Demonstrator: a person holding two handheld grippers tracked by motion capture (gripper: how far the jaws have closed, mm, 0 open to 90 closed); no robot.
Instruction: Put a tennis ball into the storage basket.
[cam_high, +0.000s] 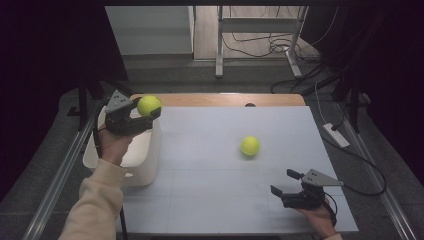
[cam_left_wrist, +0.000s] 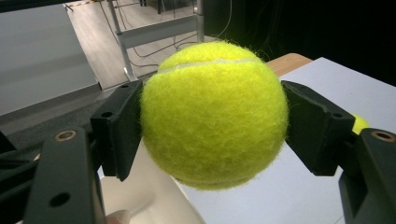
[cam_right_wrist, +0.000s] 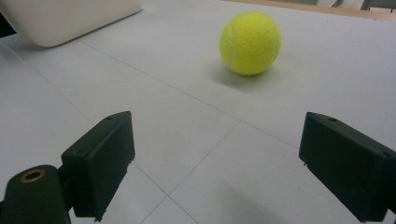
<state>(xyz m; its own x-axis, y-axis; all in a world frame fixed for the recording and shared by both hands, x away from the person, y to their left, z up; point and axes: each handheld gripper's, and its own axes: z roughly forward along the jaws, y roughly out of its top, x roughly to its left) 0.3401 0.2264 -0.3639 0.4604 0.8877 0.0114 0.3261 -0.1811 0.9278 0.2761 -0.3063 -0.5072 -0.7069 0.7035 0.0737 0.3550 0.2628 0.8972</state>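
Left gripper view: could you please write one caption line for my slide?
Left gripper clamps a yellow tennis ball between its black jaws, above the white bin at the table's edge.

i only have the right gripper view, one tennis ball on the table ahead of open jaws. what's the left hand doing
Observer: The left gripper is shut on a second tennis ball.
Operator: where is it holding that
Observer: Raised over the white bin at the table's left edge.
Operator: and my ball, near the bin?
Observer: No, the loose ball lies apart from it, right of the table's middle, beyond the right gripper.
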